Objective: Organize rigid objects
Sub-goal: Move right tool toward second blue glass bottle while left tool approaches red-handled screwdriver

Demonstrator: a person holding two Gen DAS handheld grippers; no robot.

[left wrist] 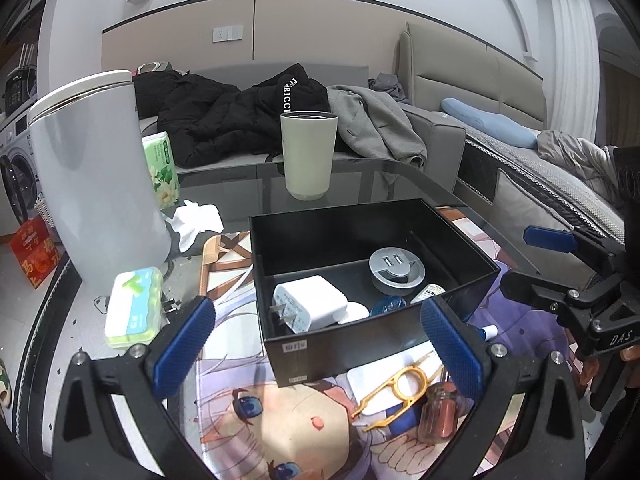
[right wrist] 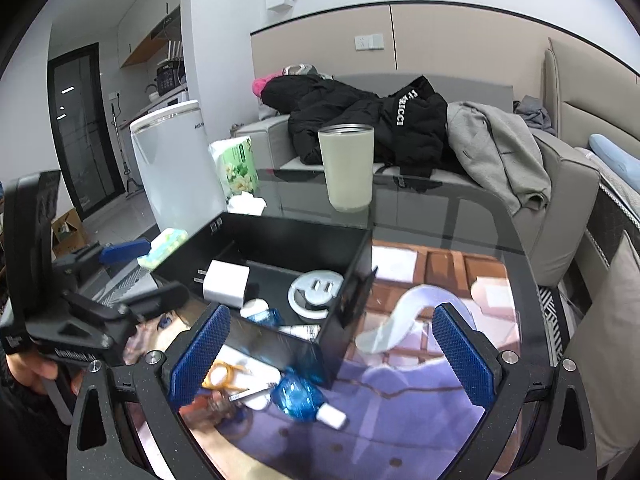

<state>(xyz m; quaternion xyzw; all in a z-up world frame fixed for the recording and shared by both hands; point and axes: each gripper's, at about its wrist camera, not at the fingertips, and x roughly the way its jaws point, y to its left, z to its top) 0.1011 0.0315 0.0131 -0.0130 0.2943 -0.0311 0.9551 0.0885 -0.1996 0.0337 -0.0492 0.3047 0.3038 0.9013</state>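
An open black box stands on a printed mat. It holds a white charger, a grey round USB hub, a small white bottle and a blue item. In front of it lie a yellow tool, a brown vial and a blue bottle. My left gripper is open, its blue pads either side of the box's near wall, apart from it. My right gripper is open over the mat at the box's right corner, holding nothing. Each gripper shows in the other's view: right, left.
Behind the box on the glass table stand a grey-green tumbler, a tall white canister and a green tissue pack. A wipes pack and a crumpled tissue lie at the left. A sofa with clothes is beyond.
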